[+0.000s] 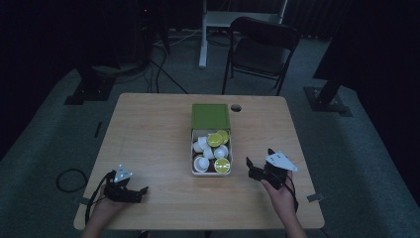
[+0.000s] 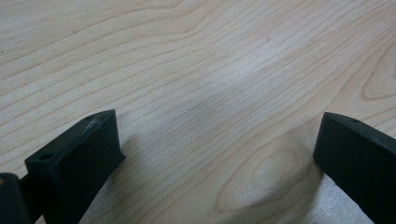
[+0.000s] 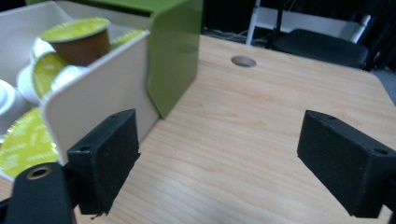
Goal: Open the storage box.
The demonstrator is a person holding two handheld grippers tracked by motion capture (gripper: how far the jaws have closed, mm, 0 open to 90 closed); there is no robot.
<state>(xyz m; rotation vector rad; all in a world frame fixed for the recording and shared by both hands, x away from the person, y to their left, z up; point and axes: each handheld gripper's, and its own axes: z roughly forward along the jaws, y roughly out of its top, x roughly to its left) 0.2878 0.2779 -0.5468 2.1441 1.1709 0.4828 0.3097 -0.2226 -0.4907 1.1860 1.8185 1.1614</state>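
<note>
Wooden table [image 1: 148, 129] | right gripper [image 1: 258, 167] beside capsule box [image 1: 211, 171], jaws apart

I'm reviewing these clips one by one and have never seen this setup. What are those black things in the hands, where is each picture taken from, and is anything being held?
A person holds a two-jaw tool in each hand: the left gripper and right gripper. The high view looks down on the wooden table. Each gripper view rides on its tool, looking along its jaws. On the table is a white tray of coffee capsules, slid partly out of a green sleeve. Both grippers are open and hold nothing.
</note>
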